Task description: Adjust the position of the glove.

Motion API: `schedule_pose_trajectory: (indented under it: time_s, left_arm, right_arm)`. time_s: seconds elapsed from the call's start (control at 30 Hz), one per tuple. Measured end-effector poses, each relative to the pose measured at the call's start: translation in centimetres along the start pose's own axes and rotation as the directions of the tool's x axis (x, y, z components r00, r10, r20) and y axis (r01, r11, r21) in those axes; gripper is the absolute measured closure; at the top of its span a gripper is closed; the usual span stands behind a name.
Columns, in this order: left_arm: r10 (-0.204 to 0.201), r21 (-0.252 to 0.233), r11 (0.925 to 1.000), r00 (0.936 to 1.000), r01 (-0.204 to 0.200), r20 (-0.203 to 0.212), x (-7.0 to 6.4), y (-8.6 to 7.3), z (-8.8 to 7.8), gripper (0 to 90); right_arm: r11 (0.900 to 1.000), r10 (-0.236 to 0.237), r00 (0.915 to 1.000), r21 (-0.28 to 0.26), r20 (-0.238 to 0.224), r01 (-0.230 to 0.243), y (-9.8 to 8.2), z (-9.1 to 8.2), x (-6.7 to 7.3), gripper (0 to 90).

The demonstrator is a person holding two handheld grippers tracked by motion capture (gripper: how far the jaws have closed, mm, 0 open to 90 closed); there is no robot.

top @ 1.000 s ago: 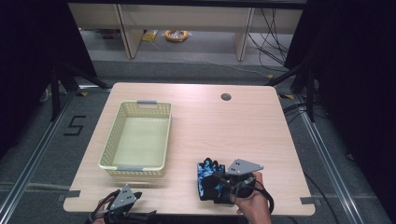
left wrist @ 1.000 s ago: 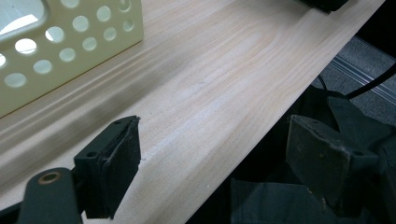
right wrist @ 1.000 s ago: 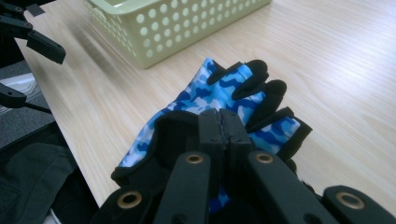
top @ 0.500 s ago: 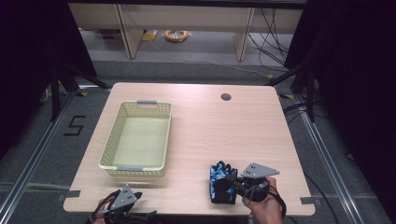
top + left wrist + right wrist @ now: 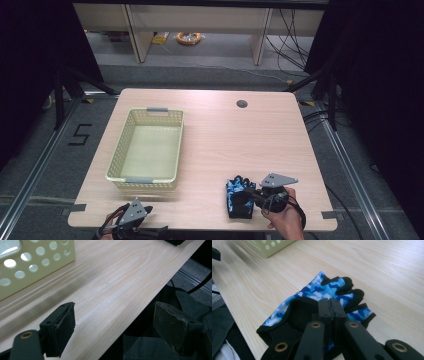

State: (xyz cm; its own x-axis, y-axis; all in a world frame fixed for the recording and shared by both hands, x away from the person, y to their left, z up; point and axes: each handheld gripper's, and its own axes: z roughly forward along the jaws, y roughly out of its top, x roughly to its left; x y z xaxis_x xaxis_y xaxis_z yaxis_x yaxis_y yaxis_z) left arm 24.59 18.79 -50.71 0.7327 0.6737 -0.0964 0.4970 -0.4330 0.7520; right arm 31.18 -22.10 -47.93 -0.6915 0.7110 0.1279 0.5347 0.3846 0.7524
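Scanning from the left: the scene was read across the wooden table toward the right.
Left gripper: it rested at the near left edge of the table, just in front of the basket. Its jaws stood wide apart with nothing between them; the left gripper view showed only bare wood and the table edge in the gap.
Basket: a pale yellow perforated basket stood on the left half of the table, and nothing could be seen inside it.
Glove: a fingerless glove with blue camouflage print and black trim lay flat near the front edge, right of the basket and well apart from it.
Right gripper: its jaws were pressed together above the cuff side of the glove. Whether a fold of the black cuff was pinched between the pads could not be told, because the jaws hid that place.
Step in hand: probably the picking of the glove, at the moment of taking hold.
Next move: it would call for a lift to test the grip, then a carry leftward over the basket rim, high enough that the hanging glove does not catch on the wall.
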Motion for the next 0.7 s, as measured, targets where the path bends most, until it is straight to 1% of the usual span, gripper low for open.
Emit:
schedule_pose_trajectory:
  time_s: [0.03,0.07,0.1,0.13,0.17,0.23,0.33,0.37,0.4,0.43,0.47,0.5,0.53,0.57,0.6,0.63,0.67,0.7]
  left_arm:
    - [-0.03,0.007,0.9995,0.9995,0.03,0.0,-0.2,-0.1,0.1,17.1]
    - [-0.03,0.007,0.9995,0.9995,0.03,0.0,-0.2,-0.1,0.1,17.1]
    - [-0.02,0.015,0.9997,0.9998,0.02,-0.004,-0.1,0.0,0.0,17.1]
    - [0.011,0.014,0.9998,0.9999,-0.011,-0.003,0.1,0.0,-0.1,17.1]
    - [-0.029,0.006,0.9996,0.9996,0.029,0.0,-0.2,-0.1,0.0,17.1]
    - [-0.031,0.004,0.9995,0.9995,0.031,0.0,-0.2,-0.1,0.0,17.1]
    - [-0.033,0.002,0.9995,0.9995,0.033,0.003,-0.2,-0.1,0.1,17.1]
    - [-0.025,0.005,0.9997,0.9997,0.025,0.009,-0.2,-0.1,0.0,17.1]
    - [-0.018,-0.01,0.9998,0.9998,0.018,0.009,-0.2,-0.1,0.1,17.1]
    - [-0.021,-0.01,0.9997,0.9997,0.021,0.008,-0.2,-0.1,0.1,17.1]
    - [-0.02,-0.006,0.9998,0.9998,0.02,0.009,-0.2,0.0,0.1,17.1]
    - [-0.018,-0.005,0.9998,0.9998,0.018,0.009,-0.2,0.0,0.1,17.1]
    - [-0.016,-0.004,0.9999,0.9998,0.017,0.009,-0.2,0.0,0.1,17.1]
    - [-0.017,-0.004,0.9998,0.9998,0.017,0.01,-0.2,-0.1,0.1,17.1]
    - [-0.018,-0.004,0.9998,0.9998,0.018,0.01,-0.2,-0.1,0.1,17.1]
    - [-0.016,-0.003,0.9999,0.9998,0.016,0.01,-0.2,0.0,0.1,17.1]
    - [-0.005,0.005,1.0,1.0,0.005,0.008,-0.2,0.0,0.0,17.1]
    - [-0.007,0.002,1.0,0.9999,0.007,0.009,-0.2,0.0,0.1,17.1]
  right_arm:
    - [1.0,0.002,1.0,0.021,-0.005,-0.002,0.0,0.3,-0.1,89.2]
    - [1.0,0.002,1.0,0.021,-0.005,-0.002,0.0,0.3,-0.1,89.2]
    - [1.0,-0.011,0.9999,0.025,-0.005,0.011,-0.1,0.6,-0.3,89.1]
    - [0.999,0.002,1.0,0.037,0.003,-0.002,-0.2,0.8,-0.4,89.0]
    - [0.998,0.025,0.9997,0.059,-0.003,-0.025,-0.5,1.0,-0.5,88.7]
    - [0.998,0.018,0.9998,0.059,-0.003,-0.018,-0.7,1.2,-0.7,88.3]
    - [0.998,0.024,0.9997,0.065,-0.006,-0.024,-0.8,1.4,-0.8,87.6]
    - [0.997,0.025,0.9997,0.073,-0.001,-0.025,-0.9,1.4,-0.8,86.8]
    - [0.996,0.027,0.9996,0.085,0.004,-0.027,-0.9,1.4,-0.7,85.7]
    - [0.998,0.019,0.9998,0.062,0.01,-0.02,-1.1,1.8,-0.7,84.8]
    - [0.996,0.015,0.9999,0.093,0.003,-0.016,-1.1,1.7,-0.7,83.7]
    - [0.994,-0.011,0.9996,0.108,-0.025,0.014,-1.0,1.9,-0.8,81.8]
    - [0.994,-0.011,0.9996,0.108,-0.025,0.014,-1.0,1.9,-0.8,81.8]
    - [0.994,-0.018,0.9998,0.113,0.01,0.016,-1.1,1.9,-0.6,78.9]
    - [0.994,-0.018,0.9998,0.113,0.01,0.016,-1.1,1.9,-0.6,78.9]
    - [0.995,-0.005,0.9994,0.096,0.034,0.002,-1.2,1.9,-0.4,76.0]
    - [0.996,0.01,0.9985,0.085,0.054,-0.015,-1.2,1.8,-0.2,68.1]
    - [0.996,0.01,0.9985,0.085,0.054,-0.015,-1.2,1.8,-0.2,68.1]
